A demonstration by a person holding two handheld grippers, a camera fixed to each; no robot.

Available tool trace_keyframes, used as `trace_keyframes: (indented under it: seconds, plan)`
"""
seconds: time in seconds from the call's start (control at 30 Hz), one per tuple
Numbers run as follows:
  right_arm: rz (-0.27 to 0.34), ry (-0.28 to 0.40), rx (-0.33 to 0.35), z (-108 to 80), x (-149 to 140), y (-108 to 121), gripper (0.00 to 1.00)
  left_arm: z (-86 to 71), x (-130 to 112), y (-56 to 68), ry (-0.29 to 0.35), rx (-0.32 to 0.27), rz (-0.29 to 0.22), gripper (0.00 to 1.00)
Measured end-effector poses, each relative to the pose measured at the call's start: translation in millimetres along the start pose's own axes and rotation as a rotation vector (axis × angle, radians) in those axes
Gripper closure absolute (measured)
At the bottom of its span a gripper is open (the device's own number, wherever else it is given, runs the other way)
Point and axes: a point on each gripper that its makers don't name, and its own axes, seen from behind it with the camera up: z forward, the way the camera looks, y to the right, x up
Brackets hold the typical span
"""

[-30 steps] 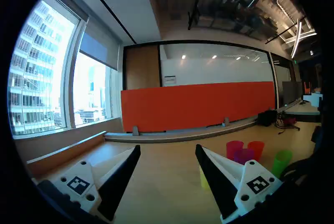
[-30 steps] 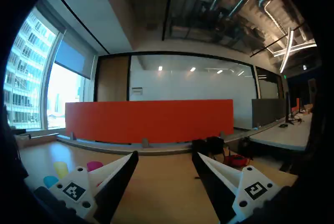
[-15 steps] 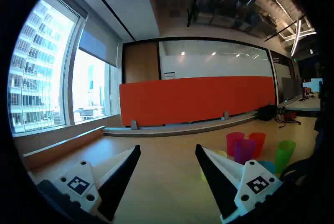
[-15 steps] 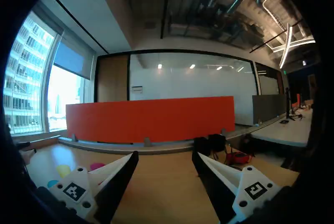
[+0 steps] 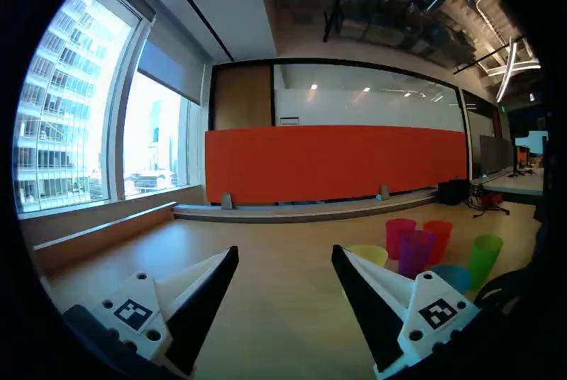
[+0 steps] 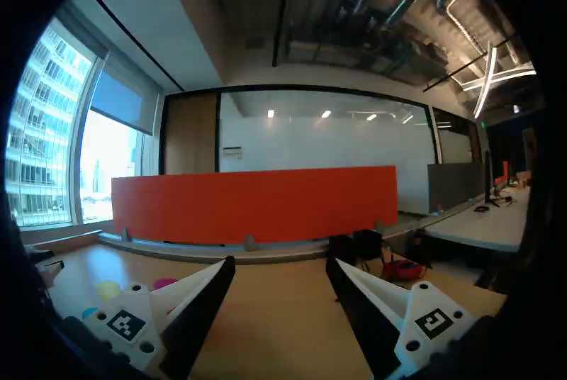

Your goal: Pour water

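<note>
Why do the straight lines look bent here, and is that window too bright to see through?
Left gripper view: the fisheye lens bows the window frame and the ceiling edges; daylight washes out one pane, yet the cups look sharp. Right gripper view: the same bending, the window glares at the left, and the ceiling light strip flares against a dim ceiling.

Straight ahead of the left gripper [image 5: 284, 248], the wooden table [image 5: 283, 323] is free up to the orange partition [image 5: 333, 164]. A cluster of cups [image 5: 414, 252] obstructs the right side. Ahead of the right gripper [image 6: 280, 260], cups [image 6: 108, 289] stand low left; centre and right are free
</note>
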Motion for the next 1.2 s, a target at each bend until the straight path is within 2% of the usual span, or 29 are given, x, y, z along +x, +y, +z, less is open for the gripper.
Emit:
trace_keyframes:
  seconds: [0.37, 0.77, 1.2]
  plan:
    - [0.004, -0.004, -0.005, 0.0, -1.1, 2.6, 0.01, 1.3, -8.3, -1.6, -0.020, -0.007, -0.025, 0.02]
    - [0.013, 0.003, -0.009, -1.8, 2.9, 3.8, 0.01, 2.4, -7.9, 0.2, -0.021, -0.015, -0.022, 0.02]
    - [-0.047, -0.008, -0.007, -2.8, -6.1, 8.2, 0.01, 2.8, -9.4, 0.4, -0.022, -0.015, -0.022, 0.02]
